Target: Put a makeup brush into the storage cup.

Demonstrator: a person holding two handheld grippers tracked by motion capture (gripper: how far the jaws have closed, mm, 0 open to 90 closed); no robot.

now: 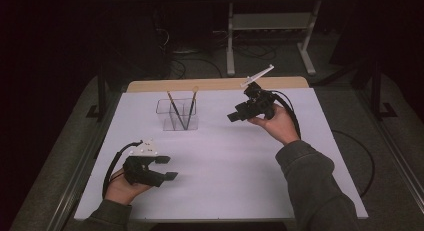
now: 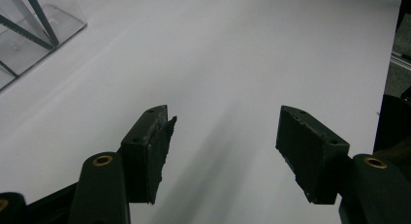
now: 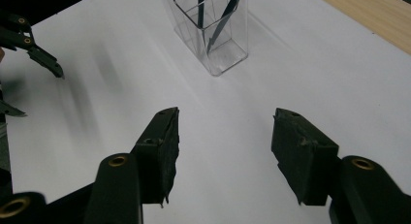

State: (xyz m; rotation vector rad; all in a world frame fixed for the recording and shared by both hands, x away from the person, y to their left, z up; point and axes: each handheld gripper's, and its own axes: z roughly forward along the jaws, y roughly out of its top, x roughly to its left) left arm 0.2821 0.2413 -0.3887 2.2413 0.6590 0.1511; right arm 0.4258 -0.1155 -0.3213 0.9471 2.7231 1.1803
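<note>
A clear plastic holder point(image 1: 177, 114) stands on the white table top point(image 1: 220, 161), left of the middle, with two dark pencils point(image 1: 176, 111) leaning in it. My left gripper point(image 1: 168, 167) rests low at the near left, open and holding nothing; its view catches the holder point(image 2: 29, 35) at top left. My right gripper point(image 1: 231, 117) is held up at the right of the holder, open, jaws pointing left. The right gripper view looks down on the holder point(image 3: 213, 35) ahead and the left gripper point(image 3: 29, 73) at far left.
A wooden strip point(image 1: 215, 84) runs along the table's far edge. Dark floor, cables and a white table frame point(image 1: 270, 36) lie beyond. Cables trail from both grippers. A sleeve point(image 1: 315, 191) comes in at bottom right.
</note>
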